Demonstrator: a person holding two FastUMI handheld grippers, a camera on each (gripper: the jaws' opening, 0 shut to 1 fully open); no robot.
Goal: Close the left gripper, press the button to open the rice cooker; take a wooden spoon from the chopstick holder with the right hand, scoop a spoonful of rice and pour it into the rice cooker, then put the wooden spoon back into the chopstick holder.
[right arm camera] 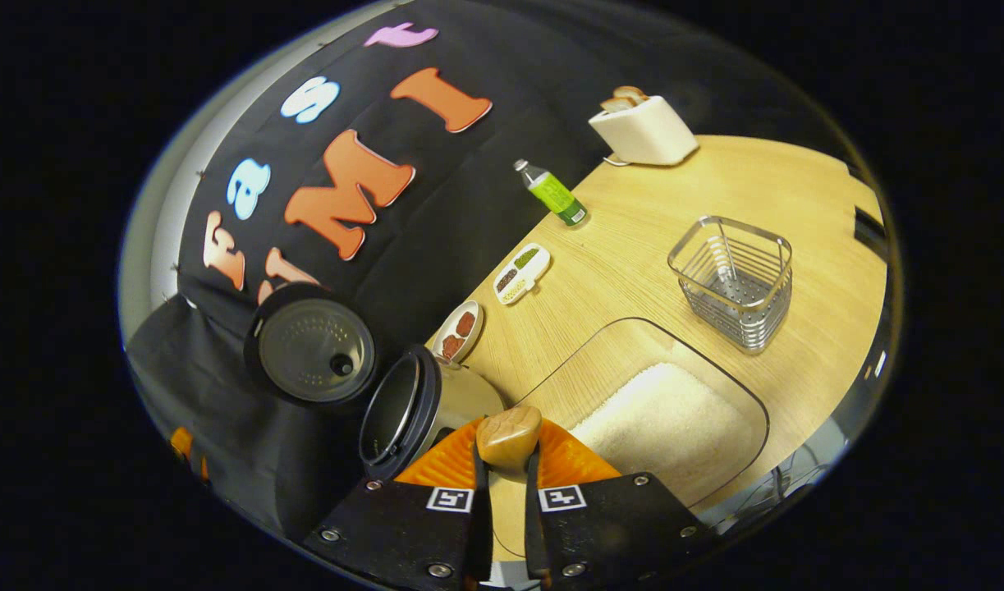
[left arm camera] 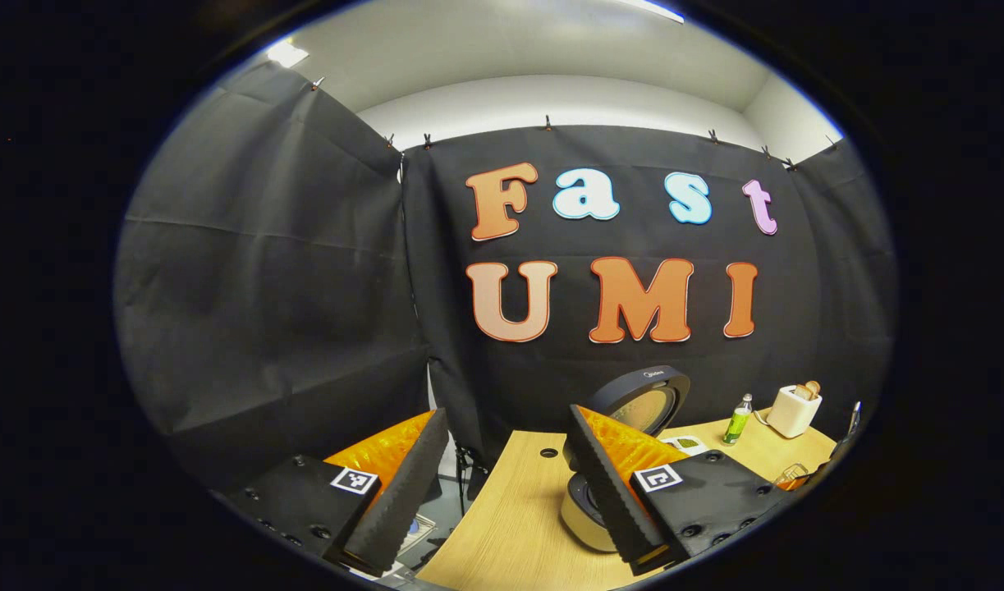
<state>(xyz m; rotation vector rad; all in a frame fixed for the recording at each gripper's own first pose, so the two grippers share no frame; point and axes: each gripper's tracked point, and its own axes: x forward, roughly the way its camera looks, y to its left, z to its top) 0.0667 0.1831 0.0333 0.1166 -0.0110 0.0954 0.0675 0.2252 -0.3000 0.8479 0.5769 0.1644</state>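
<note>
My right gripper (right arm camera: pixel 506 469) is shut on the wooden spoon (right arm camera: pixel 508 435), whose rounded head sticks out just past the fingertips. The spoon hovers between the rice cooker (right arm camera: pixel 403 410), whose lid (right arm camera: pixel 313 349) stands open to the left, and a clear tray of white rice (right arm camera: pixel 666 423) on the right. The wire chopstick holder (right arm camera: pixel 735 279) stands farther off on the table, with one thin stick in it. In the left gripper view my left gripper (left arm camera: pixel 506 420) is open and holds nothing. The rice cooker (left arm camera: pixel 588 513) sits behind its right finger, with the raised lid (left arm camera: pixel 641 398) above.
On the wooden table (right arm camera: pixel 633 246) stand a green bottle (right arm camera: pixel 552 193), a white toaster (right arm camera: pixel 645 127) with bread, and two small dishes of food (right arm camera: pixel 522 272) (right arm camera: pixel 459 330) by the back wall. The table's left edge (left arm camera: pixel 469 509) drops to the floor in the left gripper view.
</note>
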